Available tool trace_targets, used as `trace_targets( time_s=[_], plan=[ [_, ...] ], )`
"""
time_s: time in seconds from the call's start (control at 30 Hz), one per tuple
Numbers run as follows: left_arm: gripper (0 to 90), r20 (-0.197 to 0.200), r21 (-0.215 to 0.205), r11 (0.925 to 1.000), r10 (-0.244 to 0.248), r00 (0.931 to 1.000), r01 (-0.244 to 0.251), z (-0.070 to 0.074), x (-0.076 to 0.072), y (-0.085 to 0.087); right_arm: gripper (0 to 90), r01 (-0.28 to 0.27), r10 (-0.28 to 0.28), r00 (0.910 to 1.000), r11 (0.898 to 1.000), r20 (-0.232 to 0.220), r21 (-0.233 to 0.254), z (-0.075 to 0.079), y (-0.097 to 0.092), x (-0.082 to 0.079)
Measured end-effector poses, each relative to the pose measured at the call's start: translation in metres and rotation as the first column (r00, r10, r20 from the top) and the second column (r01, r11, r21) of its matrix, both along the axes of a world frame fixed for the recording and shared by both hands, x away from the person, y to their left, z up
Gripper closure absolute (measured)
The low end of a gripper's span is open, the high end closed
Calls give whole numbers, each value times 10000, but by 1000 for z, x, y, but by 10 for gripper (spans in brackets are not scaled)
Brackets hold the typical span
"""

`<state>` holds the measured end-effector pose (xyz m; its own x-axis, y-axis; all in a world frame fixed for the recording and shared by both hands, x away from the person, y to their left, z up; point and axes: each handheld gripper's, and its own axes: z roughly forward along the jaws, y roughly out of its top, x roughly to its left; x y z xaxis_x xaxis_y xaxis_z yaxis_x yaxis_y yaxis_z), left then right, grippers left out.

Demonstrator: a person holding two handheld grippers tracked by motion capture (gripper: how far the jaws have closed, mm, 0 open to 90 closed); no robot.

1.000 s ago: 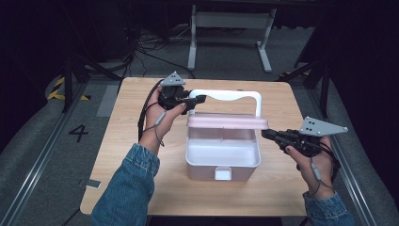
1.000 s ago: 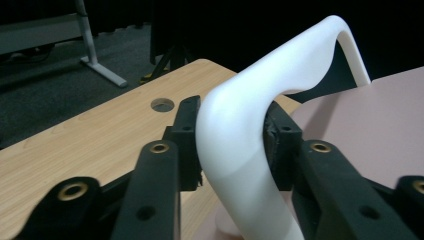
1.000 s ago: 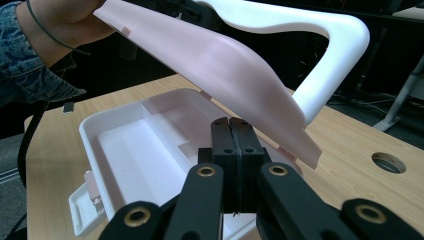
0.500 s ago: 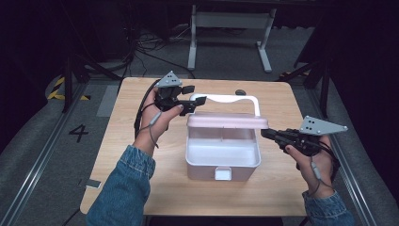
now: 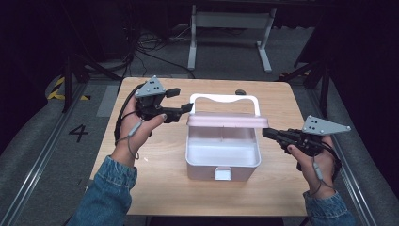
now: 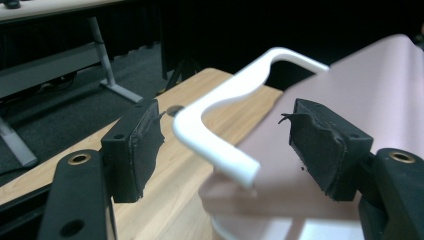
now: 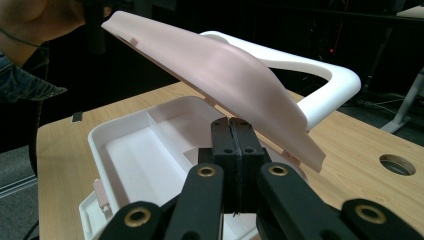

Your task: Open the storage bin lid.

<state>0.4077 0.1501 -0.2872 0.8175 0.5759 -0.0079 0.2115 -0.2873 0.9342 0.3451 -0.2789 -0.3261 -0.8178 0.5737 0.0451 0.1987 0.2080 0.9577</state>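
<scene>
A white box [image 5: 202, 172] stands mid-table with its pink lid [image 5: 226, 121] tilted up and a white handle [image 5: 223, 98] behind it. My left gripper [image 5: 181, 100] is open at the lid's back left corner. In the left gripper view its jaws [image 6: 227, 142] straddle the handle's [image 6: 220, 100] corner without gripping it, with the lid [image 6: 370, 85] to the right. My right gripper [image 5: 266, 133] is shut and empty at the box's right side. In the right gripper view its tips [image 7: 231, 127] sit just under the lid's [image 7: 220, 65] edge, above the box's divided inside [image 7: 125, 145]; I cannot tell whether they touch it.
The wooden table [image 5: 155, 179] has a round cable hole [image 5: 240, 92] behind the box, which appears at the right in the right gripper view [image 7: 397, 164]. A white desk frame [image 5: 230, 21] stands on the floor beyond. Bare tabletop lies on both sides of the box.
The left gripper has drawn back slightly to the left, and its jaws now stand apart around the handle. The lid stays raised. The right gripper has held still.
</scene>
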Motion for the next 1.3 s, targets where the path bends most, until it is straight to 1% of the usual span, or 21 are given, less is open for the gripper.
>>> trace_targets(
  time_s=[0.07,0.13,0.23,0.3,0.37,0.43,0.5,0.53,0.57,0.6,0.63,0.7,0.83,0.9,1.0,1.13,1.2,1.3],
  plan=[
    [289,91,169,9998,47,9999,-49,-2,-8,6,900,74,-74,10000,10000,11,27,0,0,0],
    [285,96,194,9998,90,9999,-92,-4,-15,11,900,106,-107,9999,9999,77,31,1,0,1],
    [282,238,372,9989,274,9993,-283,-9,-20,17,900,190,-191,9997,9998,119,42,1,1,2],
    [278,142,201,9995,226,9996,-229,-13,-23,19,900,213,-214,9997,9998,148,31,2,1,3],
    [276,64,146,9997,175,9998,-176,-16,-24,19,900,241,-242,9996,9997,168,79,2,2,3],
    [271,-33,204,9997,127,9999,-127,-21,-25,19,900,271,-273,9994,9996,195,106,2,2,4],
    [268,-71,218,9997,55,10000,-53,-25,-27,17,900,289,-291,9993,9995,219,113,3,2,4],
    [267,-53,164,9999,25,10000,-24,-28,-27,16,900,307,-310,9993,9995,206,124,3,1,4],
    [265,-121,131,9999,-36,9999,38,-29,-28,15,900,332,-334,9992,9993,201,143,3,1,4],
    [256,-41,113,9999,-52,10000,53,-31,-28,13,900,338,-341,9992,9993,186,167,3,1,4],
    [245,25,2,9999,-122,9999,122,-33,-28,10,900,335,-339,9993,9993,178,191,3,1,4],
    [239,42,-18,9998,-188,9998,188,-35,-29,6,900,298,-301,9995,9992,96,260,3,1,5],
    [227,196,-59,9998,-185,9996,187,-37,-28,0,900,291,-292,9996,9989,32,369,2,0,5],
    [226,156,-199,9995,-227,9996,231,-37,-27,-4,900,291,-293,9996,9989,58,363,2,0,5],
    [230,194,-223,9994,-273,9994,277,-38,-26,-9,900,290,-292,9996,9985,41,456,2,-1,5],
    [241,225,-284,9991,-317,9992,324,-37,-25,-16,900,326,-326,9995,9985,-17,450,1,-2,6],
    [250,324,-220,9994,-270,9991,278,-37,-24,-20,900,340,-341,9994,9984,20,451,1,-2,6],
    [249,495,11,9997,-230,9985,230,-35,-24,-27,900,381,-381,9993,9979,-20,516,1,-2,6]
  ],
)
